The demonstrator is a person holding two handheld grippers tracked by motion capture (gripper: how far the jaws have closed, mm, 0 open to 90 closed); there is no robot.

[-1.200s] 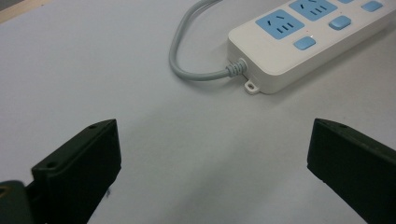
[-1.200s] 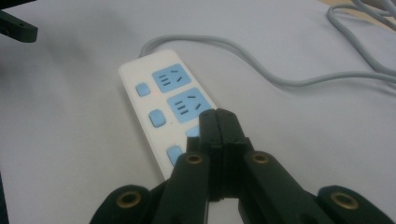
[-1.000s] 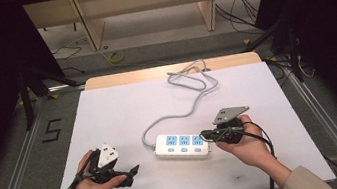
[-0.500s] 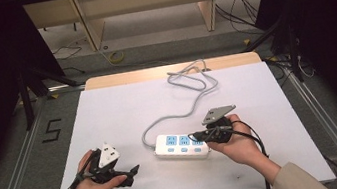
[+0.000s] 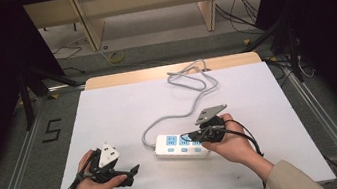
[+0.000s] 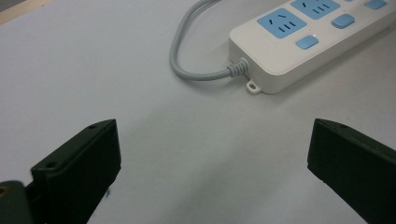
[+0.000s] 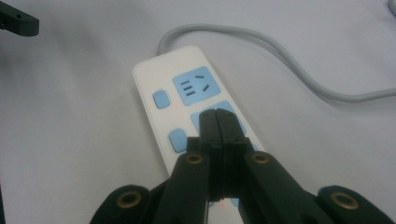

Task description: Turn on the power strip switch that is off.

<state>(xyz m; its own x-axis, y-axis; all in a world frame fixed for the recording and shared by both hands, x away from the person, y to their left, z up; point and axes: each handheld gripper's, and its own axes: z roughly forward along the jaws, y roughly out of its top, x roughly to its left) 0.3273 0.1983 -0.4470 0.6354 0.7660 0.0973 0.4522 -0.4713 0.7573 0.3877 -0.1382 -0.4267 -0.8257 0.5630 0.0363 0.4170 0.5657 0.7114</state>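
1. Dark surroundings frame a white table top (image 5: 108, 113); a bare wooden strip (image 5: 118, 78) runs along its far edge, with loose wiring on the floor beyond.
2. White power strip (image 5: 180, 145) lies flat on the near middle of the table, sockets and blue switches facing up. Its grey cord (image 5: 192, 98) leaves the left end, curves toward the far edge and coils there. Lying flat keeps the switches reachable from above.
3. My right claw (image 5: 186, 135) is clenched with nothing between the jaws. In the right gripper view the closed tips (image 7: 218, 122) sit above the middle socket, just beside a blue switch (image 7: 178, 139). I judge that the clenched tips serve as a single narrow probe for pressing a switch; whether they touch the strip I cannot tell.
4. My left claw (image 5: 134, 169) rests near the left front of the table, well apart from the strip, jaws released and wide with bare table between them. I judge it is parked clear, ready to steady the strip if it slides.
5. No other objects lie on the white surface.
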